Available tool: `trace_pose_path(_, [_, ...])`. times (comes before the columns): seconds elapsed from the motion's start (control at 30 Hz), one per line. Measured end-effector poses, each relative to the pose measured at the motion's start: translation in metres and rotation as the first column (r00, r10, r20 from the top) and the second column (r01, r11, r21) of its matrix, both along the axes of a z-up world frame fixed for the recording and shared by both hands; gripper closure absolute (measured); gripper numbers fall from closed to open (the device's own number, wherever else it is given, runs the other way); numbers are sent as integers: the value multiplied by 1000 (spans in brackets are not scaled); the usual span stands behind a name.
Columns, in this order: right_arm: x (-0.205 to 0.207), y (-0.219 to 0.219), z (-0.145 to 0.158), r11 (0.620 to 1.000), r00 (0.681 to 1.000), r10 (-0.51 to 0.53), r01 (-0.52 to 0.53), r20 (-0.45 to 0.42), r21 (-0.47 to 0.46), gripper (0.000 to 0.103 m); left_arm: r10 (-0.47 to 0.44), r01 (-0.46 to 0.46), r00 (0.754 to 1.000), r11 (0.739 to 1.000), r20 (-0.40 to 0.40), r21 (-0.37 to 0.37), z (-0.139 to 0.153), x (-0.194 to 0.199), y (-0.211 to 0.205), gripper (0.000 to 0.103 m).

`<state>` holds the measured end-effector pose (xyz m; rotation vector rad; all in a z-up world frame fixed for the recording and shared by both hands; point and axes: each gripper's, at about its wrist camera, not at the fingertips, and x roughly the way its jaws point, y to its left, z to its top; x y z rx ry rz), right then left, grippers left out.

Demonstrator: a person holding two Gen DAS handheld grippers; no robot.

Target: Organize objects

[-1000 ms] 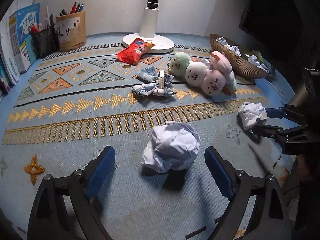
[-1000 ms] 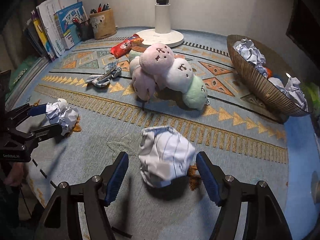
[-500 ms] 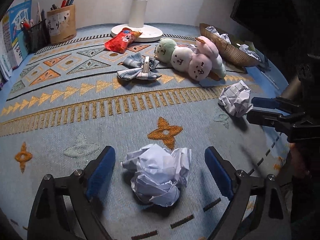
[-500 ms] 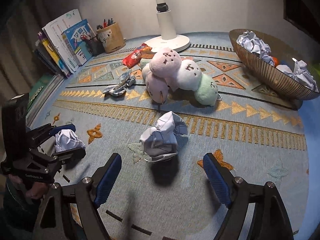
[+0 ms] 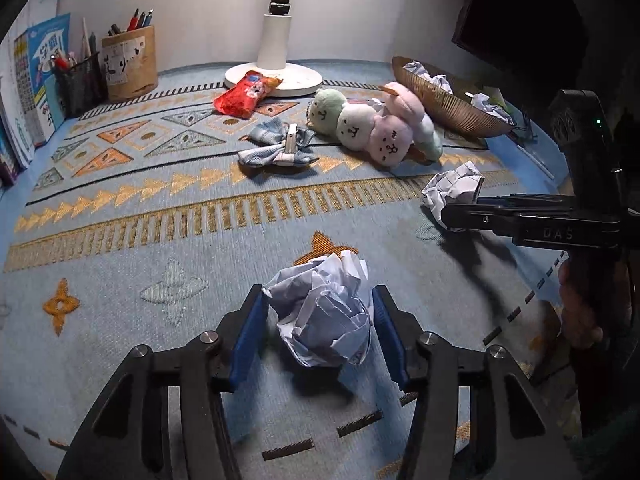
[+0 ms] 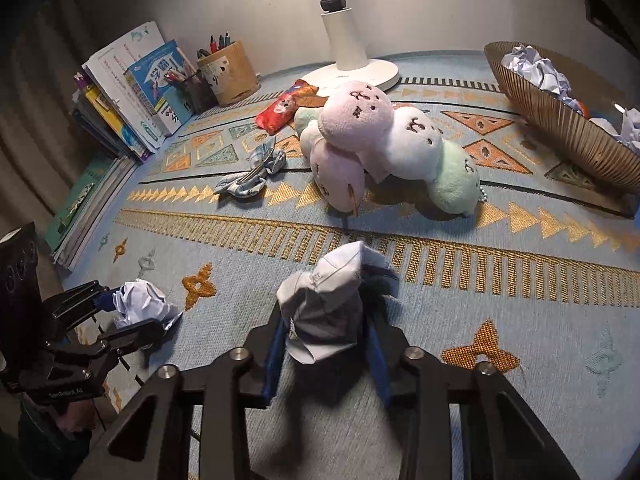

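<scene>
Left gripper [image 5: 318, 326]: jaws have just been closing, blue pads now against both sides of a crumpled paper ball [image 5: 324, 312]. That ball is white with bluish shadow, loosely wadded, sharp creases, sitting on the mat.

Right gripper [image 6: 325, 334]: jaws have just been closing too, now pinched tight on a second paper wad [image 6: 326, 308], white-grey with faint printed lines, squeezed tall and narrow between the pads.

Landmark is the plush toy [image 6: 384, 148], a cluster of pink, white and green balls with stitched faces. Both paper balls lie on the near side of it, well apart from it; the right-hand one sits straight in front of it, the left-hand one further off toward the book side.

Surface: pale blue woven mat [image 5: 160, 240] with orange triangle bands and gold stripe rows.

Beyond the plush: white lamp base [image 5: 274, 76] and red snack packet [image 5: 244, 94]. Beside it, a blue checked bow clip [image 5: 280, 144]. On its other side, a ribbed brown bowl [image 6: 560, 120] holding more crumpled paper. Far corner: pen holder [image 5: 130, 62], upright books [image 6: 132, 88]. Plain light wall, dim room.
</scene>
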<state>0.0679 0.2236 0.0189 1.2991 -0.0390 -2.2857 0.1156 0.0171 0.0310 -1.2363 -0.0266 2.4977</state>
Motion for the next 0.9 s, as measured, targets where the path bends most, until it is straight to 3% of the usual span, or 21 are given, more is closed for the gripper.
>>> trace_pose_path(0.2, [8, 31, 43, 997, 994, -53, 47, -99, -55, 68, -74, 73, 992, 997, -105, -18, 45, -12, 34, 53])
trace_pose_path(0.3, [6, 61, 76, 991, 975, -122, 111, -187, -70, 68, -111, 107, 978, 994, -176, -28, 78, -30, 58, 53])
trace_pose_path(0.43, [-14, 118, 119, 963, 921, -268, 246, -284, -110, 68, -126, 135, 963, 990, -240, 24, 127, -77, 94, 53])
trace_pose_path(0.57, [-53, 175, 144, 891, 848, -448, 398, -283, -216, 68, -138, 169, 957, 980, -256, 105, 164, -134, 138, 53])
trace_pose_path(0.67, [-83, 203, 152, 840, 802, -534, 468, -266, -274, 68, -151, 181, 963, 976, -225, 121, 169, -178, 176, 53])
trace_pose_path(0.77, [-115, 216, 150, 811, 783, -573, 498, -243, -306, 67, -179, 206, 968, 967, -176, 150, 160, -217, 208, 53])
trace_pose_path(0.9, [-156, 224, 138, 791, 765, -604, 543, -223, -281, 67, -220, 236, 968, 961, -121, 144, 136, -257, 243, 53])
